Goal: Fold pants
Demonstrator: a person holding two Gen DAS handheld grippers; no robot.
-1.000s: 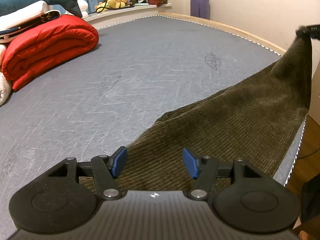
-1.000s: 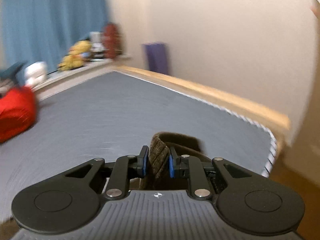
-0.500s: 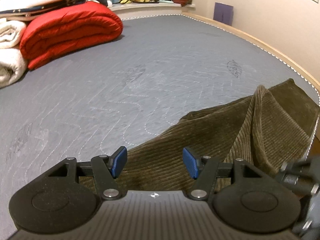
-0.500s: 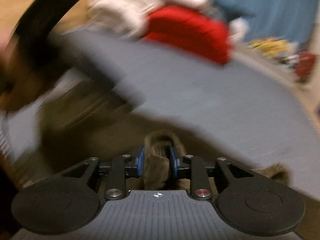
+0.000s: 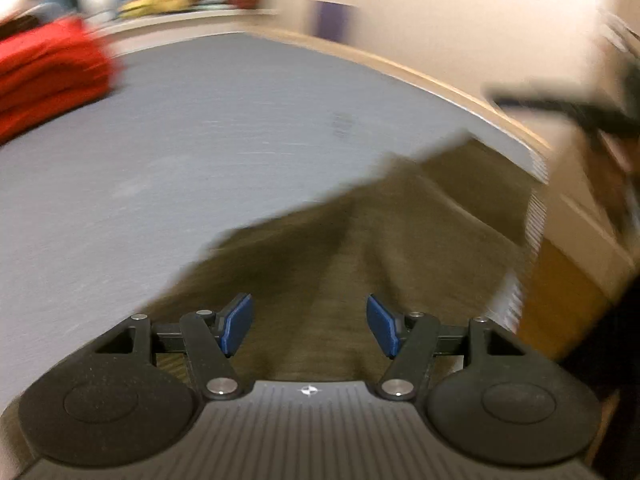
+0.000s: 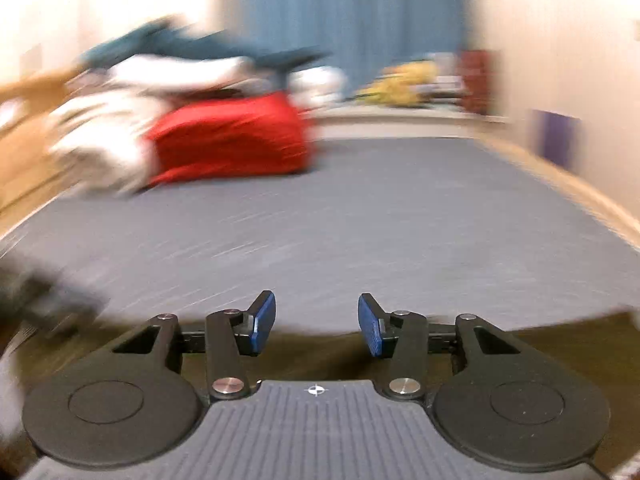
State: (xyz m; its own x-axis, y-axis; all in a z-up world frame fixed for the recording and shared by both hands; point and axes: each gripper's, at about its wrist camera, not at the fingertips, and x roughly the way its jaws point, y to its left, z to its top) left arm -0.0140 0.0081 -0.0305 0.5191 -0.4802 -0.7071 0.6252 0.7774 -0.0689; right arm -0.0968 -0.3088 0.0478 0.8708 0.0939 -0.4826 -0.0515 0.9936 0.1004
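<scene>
Released since half a second ago: the right gripper [image 6: 316,326], then clamped on a fold of the pants [image 5: 360,248], now stands with its jaws wide apart and nothing between them. Olive corduroy shows only as a strip directly under its fingers, along the near edge of the grey mattress [image 6: 360,220]. Left gripper [image 5: 307,326] likewise spread wide and empty, hovering over the pants, which lie beneath and ahead of it toward the mattress's right-hand edge. Both views blurred. Red blanket [image 6: 232,140] lies well apart, at the far side.
</scene>
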